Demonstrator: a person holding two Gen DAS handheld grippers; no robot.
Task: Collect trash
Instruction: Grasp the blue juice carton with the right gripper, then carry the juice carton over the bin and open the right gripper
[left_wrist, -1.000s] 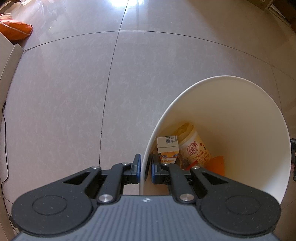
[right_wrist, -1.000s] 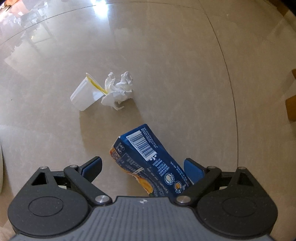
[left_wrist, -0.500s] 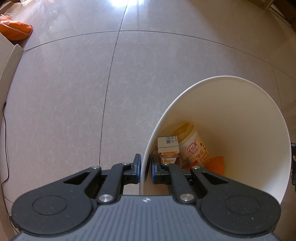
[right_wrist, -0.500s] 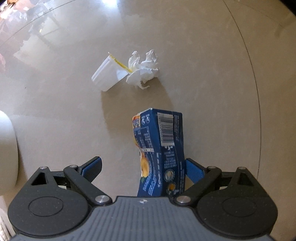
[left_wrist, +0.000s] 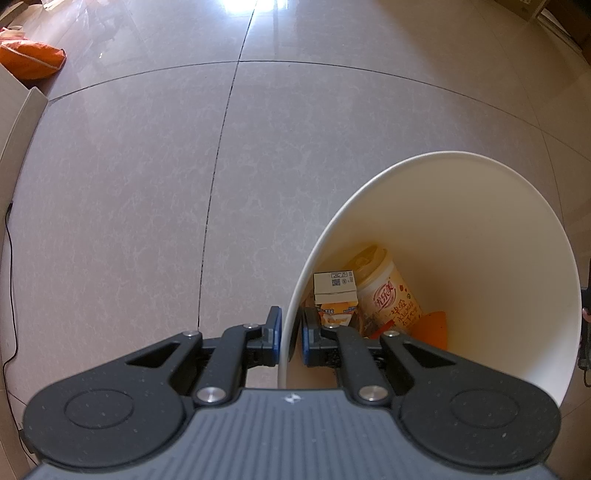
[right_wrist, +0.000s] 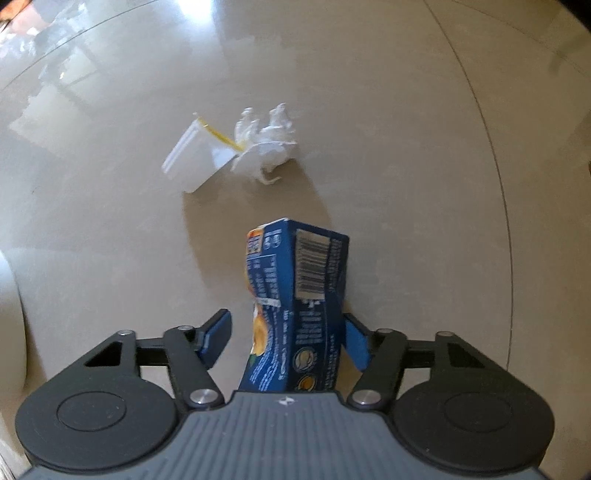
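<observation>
My left gripper (left_wrist: 289, 332) is shut on the near rim of a white trash bin (left_wrist: 480, 240), one finger outside the wall and one inside. Inside the bin lie a small orange-and-white carton (left_wrist: 334, 291), a milk-tea cup (left_wrist: 388, 295) and an orange scrap (left_wrist: 432, 328). My right gripper (right_wrist: 286, 332) points down at the floor, its jaws closing around a crumpled blue juice carton (right_wrist: 299, 288). The right pad is at the carton's side; a gap shows at the left pad. Farther off lie a white plastic cup (right_wrist: 192, 162) and a crumpled tissue (right_wrist: 266, 147).
Glossy tiled floor all around. An orange bag (left_wrist: 29, 61) and a pale box edge (left_wrist: 14, 122) sit at the far left, with a black cable (left_wrist: 11, 277) along that side. The bin's white wall (right_wrist: 9, 314) shows at the right wrist view's left edge.
The right gripper's jaws have narrowed around the blue carton, which now lines up between the fingers instead of lying slanted. The left gripper and bin have not moved.
</observation>
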